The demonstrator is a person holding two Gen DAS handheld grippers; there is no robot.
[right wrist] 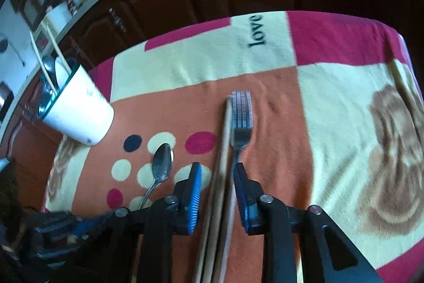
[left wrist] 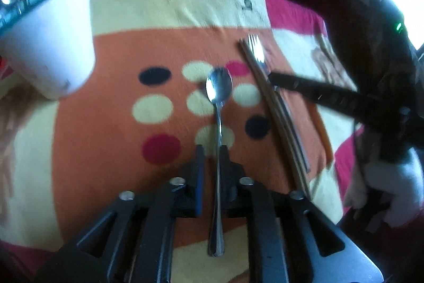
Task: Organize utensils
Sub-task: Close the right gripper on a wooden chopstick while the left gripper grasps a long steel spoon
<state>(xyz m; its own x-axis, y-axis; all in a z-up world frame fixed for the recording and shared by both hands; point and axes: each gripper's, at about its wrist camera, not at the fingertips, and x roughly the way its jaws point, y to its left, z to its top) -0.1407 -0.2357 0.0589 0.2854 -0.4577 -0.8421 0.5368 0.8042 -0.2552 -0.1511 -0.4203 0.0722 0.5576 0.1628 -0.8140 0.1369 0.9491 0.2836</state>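
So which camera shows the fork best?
The right wrist view: the fork lies straight ahead with its tines clear. The left wrist view shows the same fork small and blurry at the side, its handle mostly hidden.

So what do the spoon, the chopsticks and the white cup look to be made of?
Spoon: polished metal, probably steel; its bowl mirrors the light. Chopsticks: matte tan, likely wood or bamboo. Cup: smooth white, scuffed; ceramic or plastic, unclear.

The left gripper [left wrist: 212, 150] points steeply down, its jaws narrowed to a slim gap with a spoon handle [left wrist: 217, 171] running between them — contact with the pads is unclear. The right gripper [right wrist: 217, 171] tilts down likewise, jaws part-open, straddling chopsticks [right wrist: 220, 190] and a fork handle [right wrist: 233, 192] without pressing.
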